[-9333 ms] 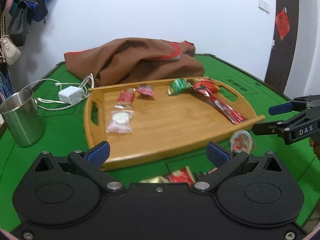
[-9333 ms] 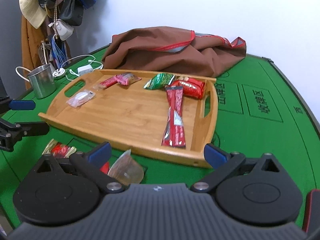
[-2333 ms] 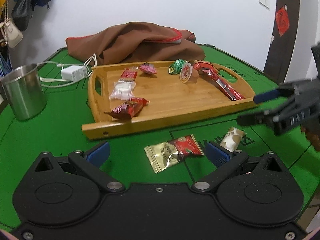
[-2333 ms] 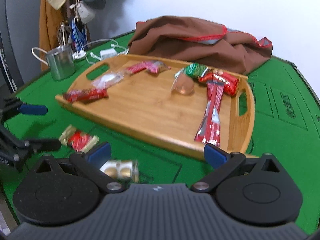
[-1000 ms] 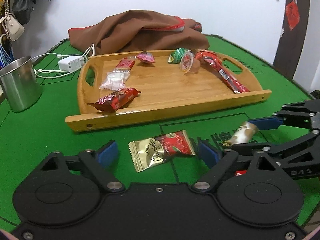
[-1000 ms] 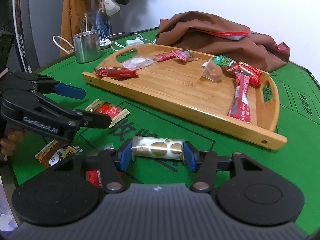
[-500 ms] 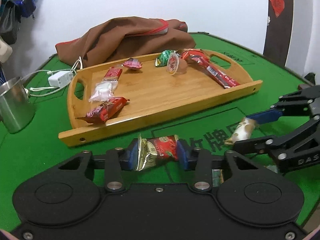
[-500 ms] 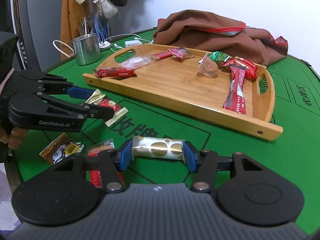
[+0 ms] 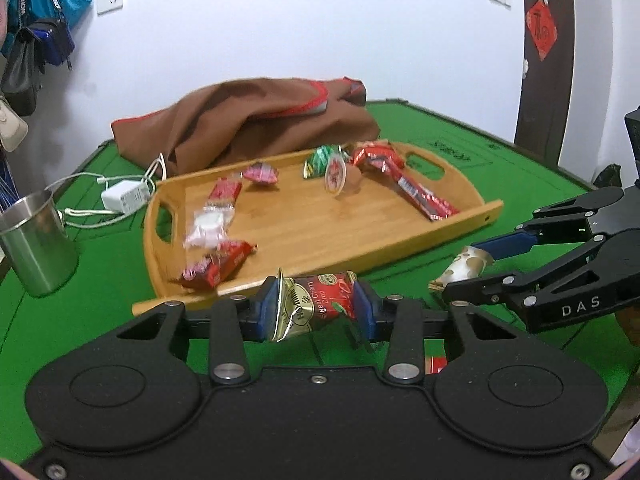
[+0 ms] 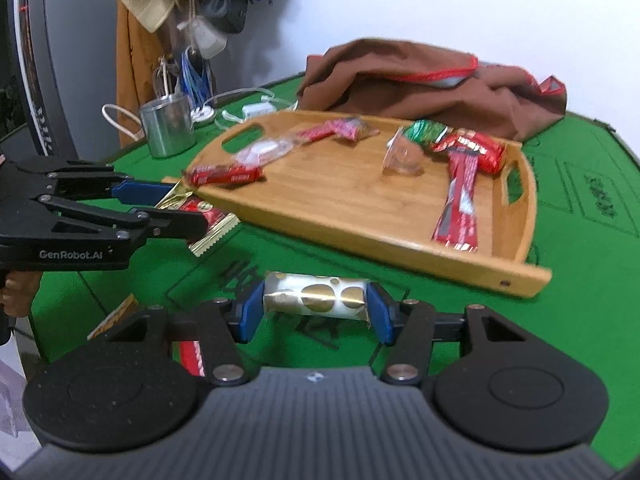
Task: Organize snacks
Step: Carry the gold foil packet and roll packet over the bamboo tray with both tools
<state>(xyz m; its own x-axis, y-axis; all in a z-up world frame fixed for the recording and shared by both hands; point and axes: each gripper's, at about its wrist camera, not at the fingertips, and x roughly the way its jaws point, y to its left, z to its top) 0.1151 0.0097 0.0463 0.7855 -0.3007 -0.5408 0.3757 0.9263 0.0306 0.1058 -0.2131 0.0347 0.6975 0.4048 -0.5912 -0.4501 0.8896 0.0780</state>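
My left gripper (image 9: 316, 307) is shut on a red and gold cherry candy packet (image 9: 316, 306), lifted off the green table in front of the wooden tray (image 9: 320, 232). The same left gripper (image 10: 182, 210) shows in the right wrist view with the candy packet (image 10: 204, 216) crumpled between its pads. My right gripper (image 10: 314, 306) is shut on a white snack bar with gold dots (image 10: 316, 294), held above the felt. In the left wrist view the right gripper (image 9: 468, 270) holds that bar (image 9: 466, 266) at the right. Several wrapped snacks lie in the tray.
A steel cup (image 9: 34, 244) and a white charger with cable (image 9: 124, 196) stand left of the tray. A brown cloth bag (image 9: 256, 124) lies behind it. More snack packets (image 10: 114, 318) lie on the felt near the front edge. Bags hang on the wall at left.
My left gripper has closed on the candy packet and lifted it off the table toward the tray. The right gripper keeps its hold on the dotted bar, raised slightly.
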